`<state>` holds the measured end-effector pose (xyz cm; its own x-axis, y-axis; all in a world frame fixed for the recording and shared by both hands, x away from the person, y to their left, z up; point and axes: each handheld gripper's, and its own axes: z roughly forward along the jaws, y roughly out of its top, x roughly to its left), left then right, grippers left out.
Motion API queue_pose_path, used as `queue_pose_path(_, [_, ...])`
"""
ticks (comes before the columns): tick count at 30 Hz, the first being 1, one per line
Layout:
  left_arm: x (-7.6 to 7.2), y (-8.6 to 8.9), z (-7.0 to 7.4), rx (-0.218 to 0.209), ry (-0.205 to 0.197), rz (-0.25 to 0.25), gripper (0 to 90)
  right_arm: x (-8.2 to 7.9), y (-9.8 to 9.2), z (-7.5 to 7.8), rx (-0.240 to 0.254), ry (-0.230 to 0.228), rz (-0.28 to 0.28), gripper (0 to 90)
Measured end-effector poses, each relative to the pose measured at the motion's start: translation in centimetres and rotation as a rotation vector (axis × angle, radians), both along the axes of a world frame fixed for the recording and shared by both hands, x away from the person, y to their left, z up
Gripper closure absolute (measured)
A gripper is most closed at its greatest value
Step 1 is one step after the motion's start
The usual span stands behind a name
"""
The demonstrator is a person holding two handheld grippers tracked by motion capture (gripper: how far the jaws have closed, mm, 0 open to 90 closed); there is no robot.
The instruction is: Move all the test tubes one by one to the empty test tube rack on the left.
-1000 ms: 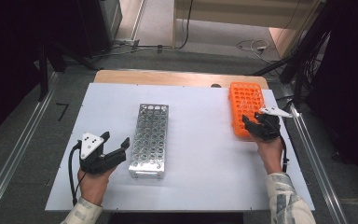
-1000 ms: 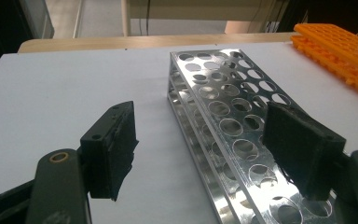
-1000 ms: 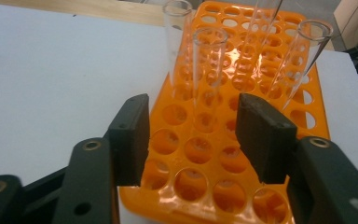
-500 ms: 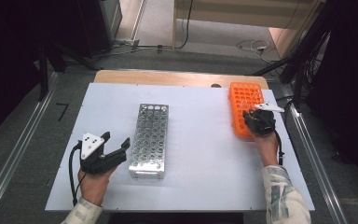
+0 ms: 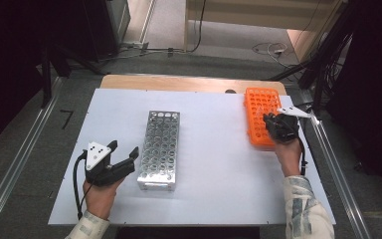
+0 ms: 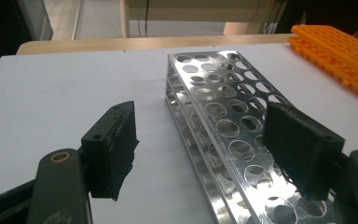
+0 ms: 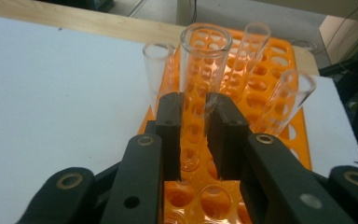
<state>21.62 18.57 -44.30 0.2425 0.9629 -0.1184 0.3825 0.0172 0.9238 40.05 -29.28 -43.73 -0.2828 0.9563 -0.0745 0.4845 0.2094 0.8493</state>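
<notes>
The right gripper [image 7: 193, 135] had just been closing and was clenched on a clear glass test tube [image 7: 200, 74] standing upright, mouth up, in the orange rack [image 5: 260, 117] at the table's [image 5: 214, 199] right edge. Four tubes stood there, counting the held one; two leaned a little. The left gripper [image 6: 205, 144] hung released beside the single metal rack [image 5: 160, 149], whose long axis ran away from the person. No writing was legible.

Your two grippers, left gripper [image 5: 122, 160] and right gripper [image 5: 270, 121], are matte black with blocky padded jaws, brass-ringed pivots, a grey three-cornered plate on top (holes dotted across it) and trailing black cables; your sleeves [image 5: 306, 206] are pale, patterned.
</notes>
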Motion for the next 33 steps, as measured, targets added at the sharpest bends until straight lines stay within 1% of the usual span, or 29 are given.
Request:
queue_pose_path(4, [0.0,0.0,0.1,-0.001,-0.003,-0.001,25.9,-0.7,-0.1,1.3,0.019,-0.016,0.006,73.0])
queue_pose_path(7, [-0.1,0.0,0.2,-0.002,-0.004,0.002,24.5,-1.3,-0.1,2.1,0.031,-0.016,0.019,73.0])
queue_pose_path(9, [-0.1,0.0,0.3,-0.004,-0.003,0.001,23.4,-1.8,0.0,2.5,0.039,-0.010,0.043,73.0])
queue_pose_path(13, [-0.2,-0.1,0.6,-0.010,0.000,-0.007,20.1,-3.0,0.7,3.1,0.035,0.006,0.093,72.9])
queue_pose_path(14, [-0.2,-0.2,0.6,-0.011,-0.001,-0.010,19.5,-3.3,1.0,3.3,0.034,0.008,0.112,73.0])
queue_pose_path(15, [-0.2,-0.3,0.7,-0.007,0.000,-0.016,19.0,-3.6,1.3,3.3,0.027,0.009,0.130,73.0])
queue_pose_path(17, [-0.3,-0.6,0.8,-0.013,-0.003,-0.025,18.2,-4.2,2.1,3.5,0.009,0.018,0.166,73.0])
queue_pose_path(22, [-0.6,-1.2,1.3,-0.018,-0.014,-0.056,18.2,-5.9,4.4,3.7,0.008,0.039,0.271,73.0])
queue_pose_path(25, [-0.9,-1.7,1.7,-0.018,-0.019,-0.082,18.3,-7.0,5.9,3.7,-0.013,0.044,0.336,73.0])
queue_pose_path(27, [-1.1,-2.1,1.9,-0.018,-0.023,-0.095,18.3,-7.7,6.8,3.7,-0.015,0.048,0.378,72.9])
queue_pose_path(32, [-1.6,-3.4,2.5,-0.020,-0.034,-0.142,18.3,-9.1,8.8,3.2,-0.038,0.061,0.448,73.0])
queue_pose_path(33, [-1.7,-3.6,2.6,-0.016,-0.036,-0.157,18.3,-9.3,9.2,3.1,-0.043,0.066,0.460,73.0])
